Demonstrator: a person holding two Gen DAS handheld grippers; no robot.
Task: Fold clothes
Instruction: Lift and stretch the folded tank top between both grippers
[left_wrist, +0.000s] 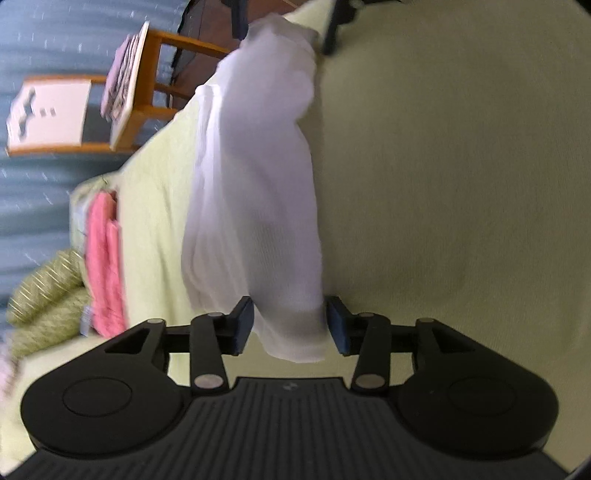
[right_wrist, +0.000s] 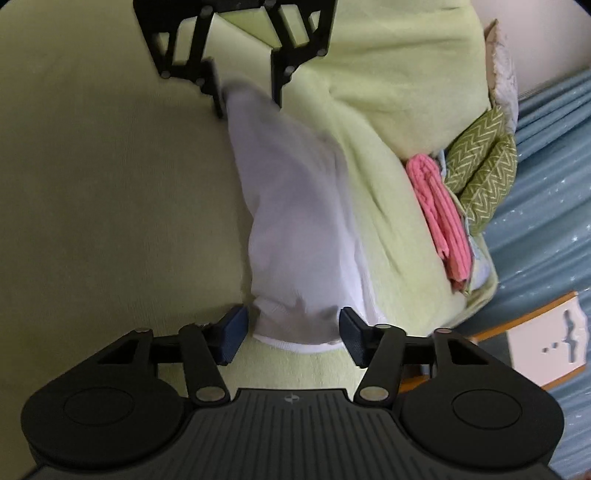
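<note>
- The white garment (left_wrist: 255, 192) hangs stretched between my two grippers above the green bed (left_wrist: 443, 184), bunched into a long band. Motion blur hides whether it is already doubled over.
- My left gripper (left_wrist: 290, 325) has one end of the cloth between its blue pads (left_wrist: 243, 325). The jaws stand fairly wide with the fabric filling the gap, so I judge it a loose hold rather than a hard pinch.
- My right gripper (right_wrist: 291, 334) looks the same at the other end: jaws apart, hem (right_wrist: 299, 345) sagging between them. I cannot tell how firm the hold is.
- To do this step well, I judge both ends should travel level and together, keeping the band taut so it lands flat without twisting.
- I would lay it on bare sheet, away from the folded pink cloth (right_wrist: 439, 218) and patterned green cloth (right_wrist: 484, 162) at about two o'clock in the right view.
- The wooden chair (left_wrist: 147, 92) at ten o'clock in the left view stands off the bed.
</note>
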